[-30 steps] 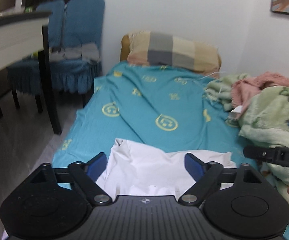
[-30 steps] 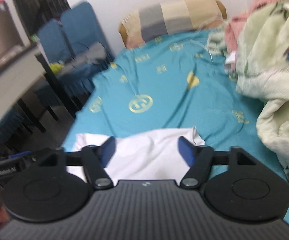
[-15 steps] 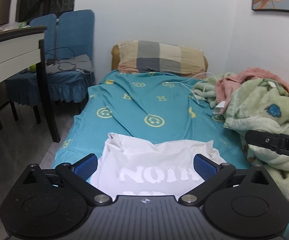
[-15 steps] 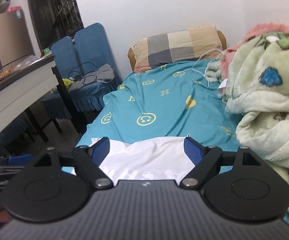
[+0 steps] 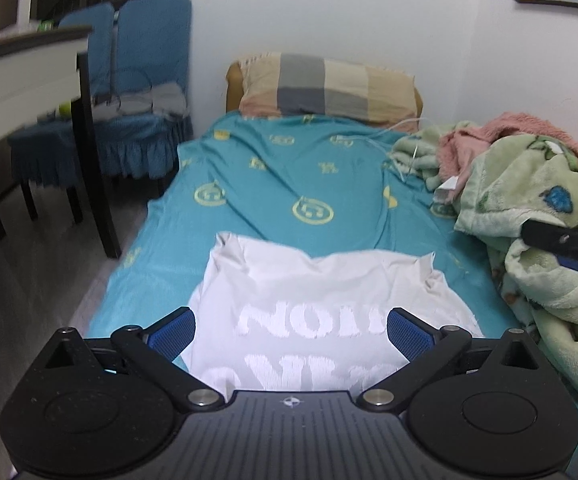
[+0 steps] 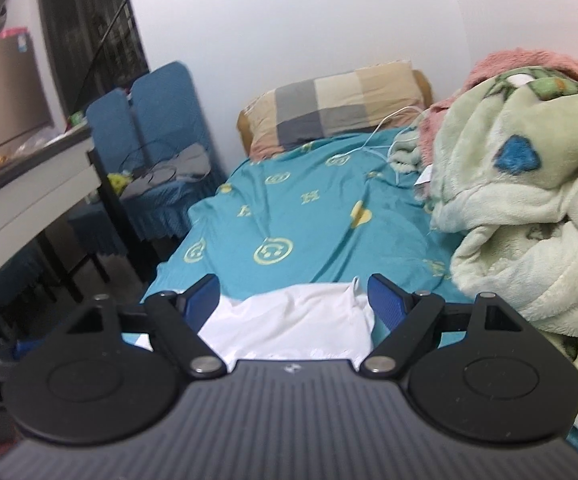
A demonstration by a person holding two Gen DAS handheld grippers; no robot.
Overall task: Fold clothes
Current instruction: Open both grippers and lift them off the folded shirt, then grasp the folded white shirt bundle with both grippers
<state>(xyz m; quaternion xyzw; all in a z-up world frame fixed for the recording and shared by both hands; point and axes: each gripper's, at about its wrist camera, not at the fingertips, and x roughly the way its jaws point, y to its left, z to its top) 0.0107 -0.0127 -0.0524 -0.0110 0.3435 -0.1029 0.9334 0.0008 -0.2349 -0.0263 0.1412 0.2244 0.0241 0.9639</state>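
A white T-shirt (image 5: 313, 292) with white lettering lies spread on the near end of a bed covered by a teal sheet (image 5: 289, 176). My left gripper (image 5: 291, 332) hangs open above the shirt's printed part, nothing between its blue pads. The right wrist view shows the same T-shirt (image 6: 289, 324) below my right gripper (image 6: 293, 300), which is also open and holds nothing. At the right edge of the left wrist view, the right gripper (image 5: 565, 244) shows as a black bar in front of the blanket.
A crumpled green blanket (image 5: 537, 232) with a pink one (image 5: 509, 132) fills the bed's right side. A checked pillow (image 5: 329, 88) lies at the headboard, with a white cable (image 6: 385, 132) close by. Blue chairs (image 5: 141, 92) and a desk (image 5: 21, 76) stand to the left.
Both grippers have lifted and drawn back from the shirt, so more of it and its lettering shows. Both stayed open throughout.
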